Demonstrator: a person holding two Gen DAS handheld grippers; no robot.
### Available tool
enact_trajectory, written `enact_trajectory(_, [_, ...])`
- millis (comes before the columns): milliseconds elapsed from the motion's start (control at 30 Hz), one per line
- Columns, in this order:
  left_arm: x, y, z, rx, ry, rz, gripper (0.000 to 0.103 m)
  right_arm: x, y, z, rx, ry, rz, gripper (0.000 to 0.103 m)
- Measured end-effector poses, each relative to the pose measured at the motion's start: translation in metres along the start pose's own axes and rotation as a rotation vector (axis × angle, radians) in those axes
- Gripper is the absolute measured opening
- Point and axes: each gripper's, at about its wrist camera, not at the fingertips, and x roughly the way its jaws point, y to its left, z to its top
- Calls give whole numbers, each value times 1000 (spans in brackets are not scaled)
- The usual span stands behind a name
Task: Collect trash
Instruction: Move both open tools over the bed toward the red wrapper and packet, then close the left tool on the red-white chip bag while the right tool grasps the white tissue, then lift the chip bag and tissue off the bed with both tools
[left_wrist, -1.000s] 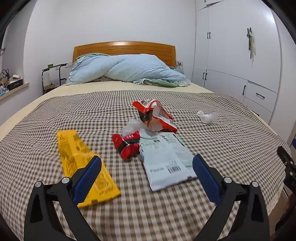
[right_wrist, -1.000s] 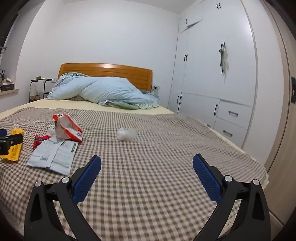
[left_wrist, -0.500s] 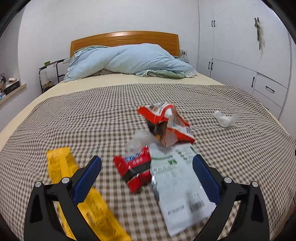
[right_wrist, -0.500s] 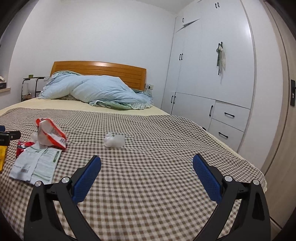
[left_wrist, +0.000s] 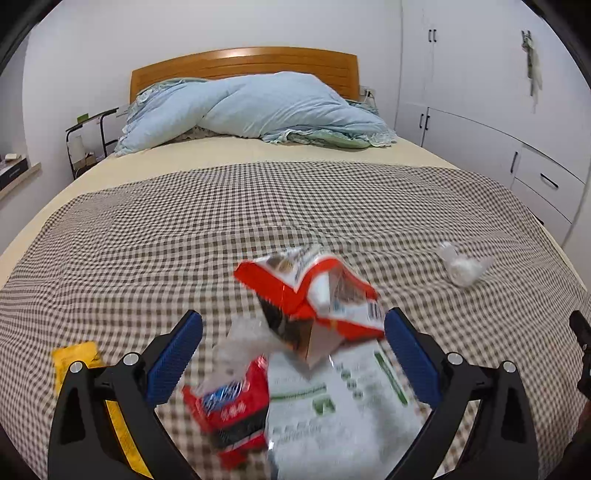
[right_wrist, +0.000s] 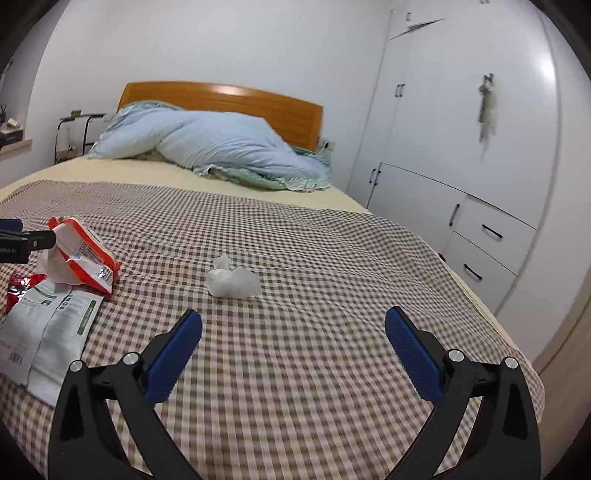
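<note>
Left tool (left_wrist: 293, 339) wide, empty, over the orange-white wrapper (left_wrist: 314, 295); right tool (right_wrist: 293, 339) wide, empty, near the crumpled white wad (right_wrist: 232, 281). No trash collected; all pieces lie on the bed (right_wrist: 332, 258).

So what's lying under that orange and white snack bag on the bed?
The orange and white snack bag overlaps the top edge of a white and green pouch, with crumpled clear plastic beside a red wrapper. Anything directly beneath the bag is covered.
</note>
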Motion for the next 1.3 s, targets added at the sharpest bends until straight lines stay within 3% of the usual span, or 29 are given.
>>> enact_trajectory(267, [61,1,17,-102,104,11,93,69,25,20,-80,125,67,95])
enact_trajectory(467, [79,6,20,-152,133,-38,63,108,41,21,-72,174,90,95])
enact_trajectory(500, [79,7,20,-148,125,-36,50,113,44,20,-65,179,95,95])
enact_trajectory(533, [79,8,20,-146,115,-28,30,118,47,20,-65,187,98,95])
enact_trajectory(633, [78,18,21,-193,83,-55,18,134,56,21,-74,197,80,95])
enact_trajectory(833, [68,26,23,-230,-3,-83,14,163,64,30,-56,233,59,95])
enact_trajectory(967, [69,23,25,-228,-8,-99,14,176,68,29,-65,264,50,94])
enact_trajectory(1033, [70,23,25,-227,-5,-105,14,180,71,28,-73,286,98,64])
enact_trajectory(1067, [70,23,25,-228,-3,-109,14,182,71,27,-72,305,109,40])
enact_trajectory(1133, [70,23,25,-226,-2,-114,14,181,68,25,-50,326,148,31])
enact_trajectory(1300, [67,21,24,-219,-10,-116,14,166,63,22,-17,314,170,26])
